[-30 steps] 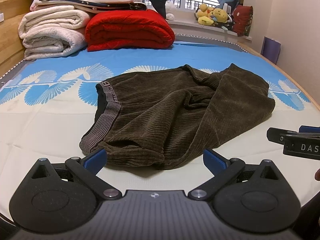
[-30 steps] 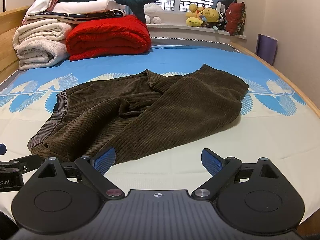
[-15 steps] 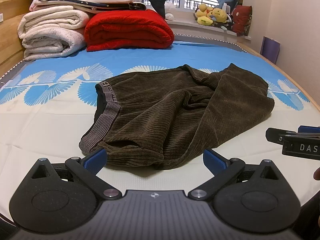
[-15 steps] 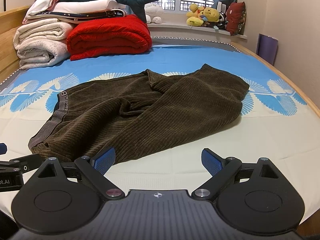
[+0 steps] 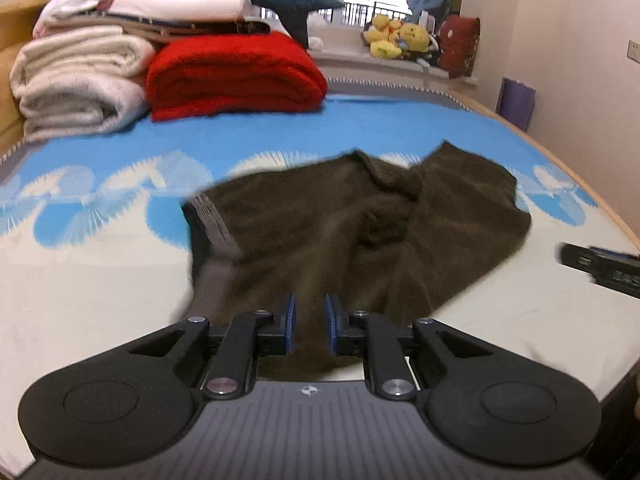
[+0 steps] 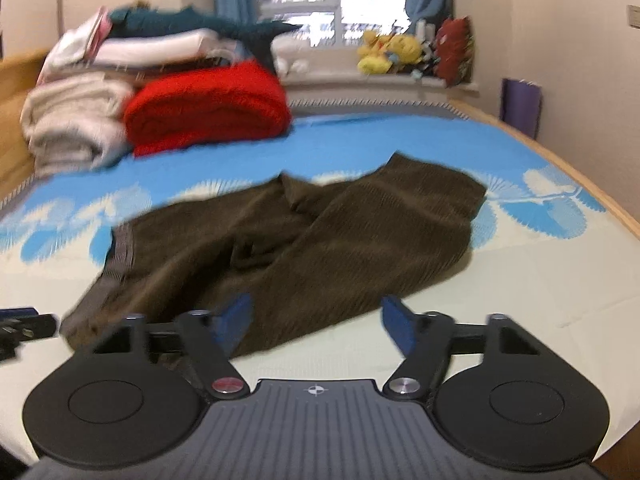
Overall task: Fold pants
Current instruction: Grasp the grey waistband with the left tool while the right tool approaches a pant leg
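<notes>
Dark brown corduroy pants [image 5: 340, 232] lie crumpled on the bed, grey waistband [image 5: 210, 216] to the left, legs bunched toward the right. My left gripper [image 5: 309, 322] has its jaws nearly closed on the near edge of the pants, with fabric between the blue pads. My right gripper [image 6: 316, 316] is open, its left blue pad over the near hem of the pants [image 6: 320, 248] and its right pad over bare sheet. Each gripper shows at the edge of the other's view.
The bed sheet [image 5: 100, 300] is cream with blue fan prints. Folded white blankets [image 5: 76, 80], a red blanket [image 5: 236, 76] and a plush shark sit at the back left. Stuffed toys [image 5: 396, 38] line the windowsill. The wooden bed edge [image 6: 580, 184] runs on the right.
My left gripper went from wide open to nearly shut on the near edge of the pants. Both grippers moved forward over the cloth; the frames are now motion-blurred.
</notes>
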`<move>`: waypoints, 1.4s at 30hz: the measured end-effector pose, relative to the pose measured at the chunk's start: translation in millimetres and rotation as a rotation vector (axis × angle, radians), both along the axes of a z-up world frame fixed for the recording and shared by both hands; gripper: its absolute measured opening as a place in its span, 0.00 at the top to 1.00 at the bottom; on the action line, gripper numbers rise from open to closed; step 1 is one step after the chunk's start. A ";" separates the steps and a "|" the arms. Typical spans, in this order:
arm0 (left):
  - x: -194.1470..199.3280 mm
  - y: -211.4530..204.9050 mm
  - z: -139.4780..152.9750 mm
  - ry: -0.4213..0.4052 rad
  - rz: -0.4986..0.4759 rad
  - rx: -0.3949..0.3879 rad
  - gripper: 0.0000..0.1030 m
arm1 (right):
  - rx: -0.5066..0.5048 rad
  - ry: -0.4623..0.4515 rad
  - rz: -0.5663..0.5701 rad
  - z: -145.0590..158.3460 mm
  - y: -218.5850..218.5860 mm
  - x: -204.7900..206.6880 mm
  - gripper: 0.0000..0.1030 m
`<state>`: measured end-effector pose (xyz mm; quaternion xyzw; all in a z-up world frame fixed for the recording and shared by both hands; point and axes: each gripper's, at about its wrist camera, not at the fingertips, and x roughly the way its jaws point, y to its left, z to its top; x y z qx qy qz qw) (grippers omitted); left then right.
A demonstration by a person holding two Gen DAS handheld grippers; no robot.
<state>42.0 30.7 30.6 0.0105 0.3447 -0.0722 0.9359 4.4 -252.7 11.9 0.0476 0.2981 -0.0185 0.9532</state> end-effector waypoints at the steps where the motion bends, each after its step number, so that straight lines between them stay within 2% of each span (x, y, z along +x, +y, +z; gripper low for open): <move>1: 10.2 9.1 6.1 -0.003 -0.011 0.012 0.84 | 0.018 -0.015 -0.009 2.6 -6.5 1.0 0.52; 2: 21.7 19.1 10.9 -0.003 -0.012 0.024 0.84 | 0.040 -0.032 -0.015 5.5 -14.5 3.1 0.63; 3: 34.5 31.9 14.1 -0.008 0.006 0.028 0.83 | 0.056 -0.048 -0.016 8.3 -21.2 5.8 0.70; 5: 55.2 54.3 11.7 -0.007 0.054 0.011 0.83 | 0.067 -0.075 -0.016 14.3 -32.1 13.8 0.70; 8: 77.5 90.4 -25.5 0.063 0.159 -0.103 0.83 | 0.037 -0.107 0.039 17.6 -43.4 36.4 0.70; 9: 86.6 96.5 -50.1 0.175 0.180 -0.101 0.84 | 0.032 -0.109 0.055 16.4 -47.0 48.1 0.69; 10: 100.1 99.0 -63.2 0.298 0.216 -0.055 0.84 | 0.021 -0.100 0.062 13.7 -49.2 59.9 0.68; 11: 106.1 102.8 -69.1 0.326 0.251 -0.043 0.84 | 0.006 -0.079 0.069 8.1 -51.2 74.9 0.67; 13: 116.4 106.9 -68.4 0.308 0.257 -0.061 0.83 | -0.007 -0.006 0.072 -9.4 -51.9 102.6 0.67; 15: 128.3 108.2 -71.6 0.313 0.250 -0.068 0.80 | 0.049 0.136 0.069 -33.4 -49.4 132.8 0.67; 17: 138.6 108.2 -80.5 0.346 0.256 -0.069 0.76 | 0.112 0.229 0.104 -49.9 -38.9 154.6 0.66; 18: 143.4 108.7 -84.4 0.360 0.261 -0.070 0.70 | 0.121 0.256 0.123 -56.5 -31.7 162.3 0.60; 19: 145.2 109.4 -88.8 0.367 0.266 -0.067 0.58 | 0.120 0.281 0.145 -63.3 -22.5 169.8 0.54; 21: 152.1 110.1 -95.8 0.382 0.274 -0.053 0.48 | 0.110 0.307 0.182 -72.0 -5.8 181.5 0.30; 23: 158.2 105.9 -103.8 0.395 0.285 -0.054 0.39 | 0.096 0.317 0.217 -78.5 10.2 192.7 0.20; 25: 166.1 102.7 -111.5 0.408 0.295 -0.059 0.27 | 0.085 0.343 0.236 -86.3 23.6 205.0 0.19; 29: 179.6 93.2 -130.5 0.471 0.270 -0.089 0.23 | 0.036 0.428 0.235 -110.3 42.9 223.6 0.19; 31: 183.4 86.4 -140.1 0.512 0.249 -0.073 0.23 | 0.004 0.456 0.244 -118.7 48.0 224.5 0.23; 32: 183.7 82.8 -143.6 0.521 0.241 -0.050 0.23 | -0.024 0.460 0.253 -120.6 50.0 222.6 0.28; 33: 182.5 79.7 -144.6 0.518 0.232 -0.027 0.24 | -0.042 0.457 0.265 -118.9 50.0 219.7 0.44; 34: 181.0 77.7 -144.2 0.526 0.208 -0.012 0.29 | -0.040 0.455 0.276 -115.2 48.4 217.2 0.56; 35: 179.4 76.5 -143.5 0.518 0.201 -0.008 0.31 | -0.020 0.453 0.284 -109.8 44.3 213.7 0.77; 36: 177.5 75.1 -143.1 0.509 0.202 0.007 0.38 | -0.002 0.449 0.284 -102.7 38.2 208.6 0.87; 38: 171.2 73.3 -139.8 0.485 0.192 0.040 0.50 | 0.002 0.433 0.297 -89.9 25.9 196.6 0.93; 39: 166.6 72.6 -136.0 0.468 0.187 0.051 0.59 | -0.006 0.423 0.310 -84.3 20.4 190.8 0.93; 40: 161.4 72.0 -131.0 0.447 0.188 0.068 0.75 | -0.022 0.412 0.318 -78.5 13.7 182.7 0.94; 41: 160.6 70.2 -126.0 0.436 0.183 0.077 0.77 | -0.045 0.399 0.314 -72.7 6.4 175.2 0.94; 42: 154.6 71.6 -120.7 0.420 0.173 0.070 0.84 | -0.062 0.388 0.301 -67.5 -3.6 167.9 0.95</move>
